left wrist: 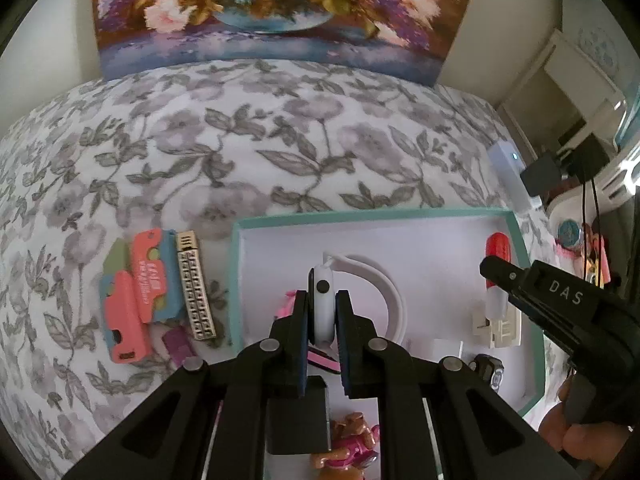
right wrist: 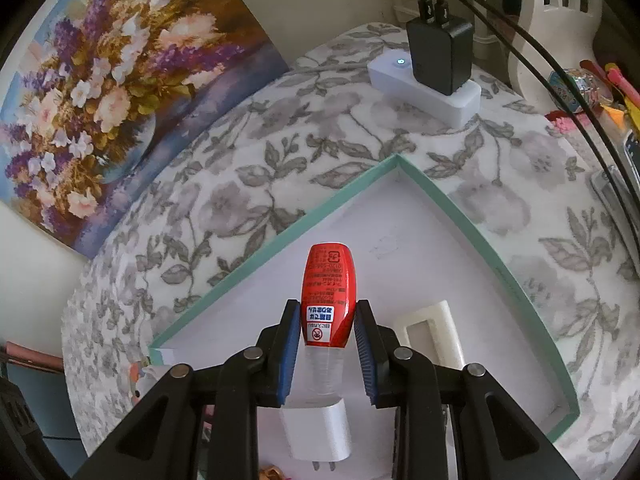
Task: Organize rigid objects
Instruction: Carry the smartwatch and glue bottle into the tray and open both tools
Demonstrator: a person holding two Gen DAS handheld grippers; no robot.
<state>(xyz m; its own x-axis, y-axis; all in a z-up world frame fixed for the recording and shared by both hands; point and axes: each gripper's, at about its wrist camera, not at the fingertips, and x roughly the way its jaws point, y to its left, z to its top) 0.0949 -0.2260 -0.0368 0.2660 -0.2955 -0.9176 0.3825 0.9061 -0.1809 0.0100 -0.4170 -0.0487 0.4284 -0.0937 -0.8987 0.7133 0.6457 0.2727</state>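
My right gripper (right wrist: 327, 334): blue pads clamped on a red-labelled clear plastic bottle (right wrist: 329, 294).
Below it: shallow white cardboard box with teal rim (right wrist: 472, 222), far corner ahead.
Inside: white plug adapter (right wrist: 316, 432); cream rectangular frame (right wrist: 434, 334).

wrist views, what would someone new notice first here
The red bottle clamped in the right tongs over the teal-rimmed box catches the eye first. Next comes the white smartwatch pinched in the left tongs above the same box. Behind both, a flower painting leans against the wall at the far edge of the floral cloth.
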